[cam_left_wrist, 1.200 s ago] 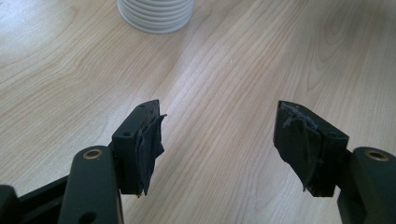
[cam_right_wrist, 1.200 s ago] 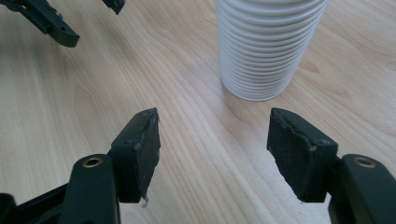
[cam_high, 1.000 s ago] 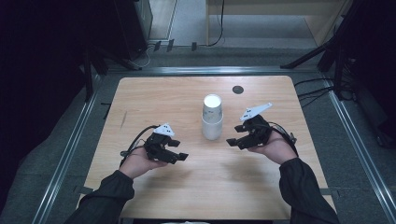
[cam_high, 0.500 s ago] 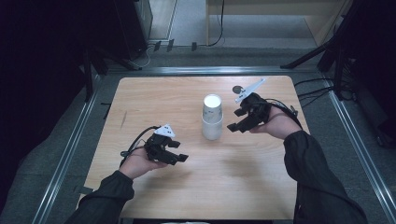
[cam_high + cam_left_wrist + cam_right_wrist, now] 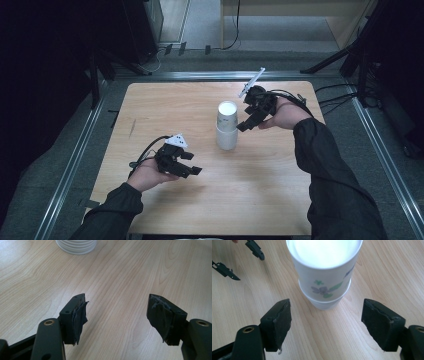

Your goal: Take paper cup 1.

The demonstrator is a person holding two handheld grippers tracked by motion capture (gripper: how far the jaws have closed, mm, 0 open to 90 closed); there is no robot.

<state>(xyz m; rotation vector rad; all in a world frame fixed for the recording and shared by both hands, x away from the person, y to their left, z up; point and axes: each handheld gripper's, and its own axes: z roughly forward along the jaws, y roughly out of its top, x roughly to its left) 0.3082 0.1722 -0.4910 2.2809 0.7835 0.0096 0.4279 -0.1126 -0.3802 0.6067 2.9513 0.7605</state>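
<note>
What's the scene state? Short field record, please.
surface: wooden table
item: stack of paper cups, upside down, flower print, near the table's middle
left claw: open, nothing between the jaws, low over the table, apart from the cups
right claw: jaws have just been opening, nothing between them, raised beside the top of the cups, aimed at them
contact: neither claw touches the cups

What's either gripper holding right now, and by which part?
Nothing is held. The right gripper has just been opening, its fingers apart beside the stacked paper cups. The left gripper is empty over the table.
</note>
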